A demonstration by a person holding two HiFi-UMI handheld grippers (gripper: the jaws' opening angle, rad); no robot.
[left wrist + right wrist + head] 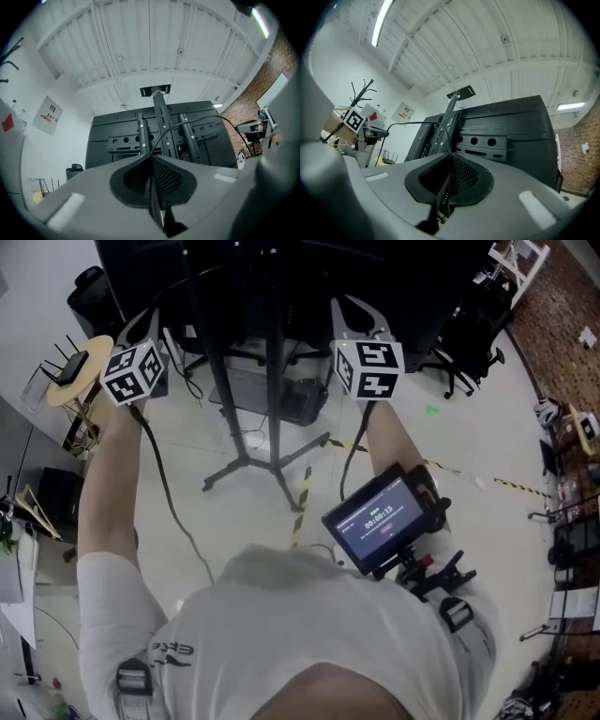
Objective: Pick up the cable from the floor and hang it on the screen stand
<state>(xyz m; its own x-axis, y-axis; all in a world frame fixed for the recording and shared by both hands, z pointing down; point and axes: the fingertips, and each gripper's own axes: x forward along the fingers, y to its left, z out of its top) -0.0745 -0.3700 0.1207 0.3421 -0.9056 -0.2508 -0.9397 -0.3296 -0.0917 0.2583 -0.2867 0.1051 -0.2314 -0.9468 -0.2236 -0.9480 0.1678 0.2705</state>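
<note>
**A:** Cable in the left gripper view?

**B:** Thin and black; it comes out of the left tongs, which are pinched together on it; it arcs right across the back of the screen on the screen stand.

**A:** Right gripper view?

**B:** Right tongs clamped on the cable too; it rises from them and bows left through the air to the left tongs.

**A:** Head view?

**B:** Both tongs held up, one either side of the stand's pole; the floor with striped tape lies below; against the dark screen I cannot pick out the stretch between them.
</note>
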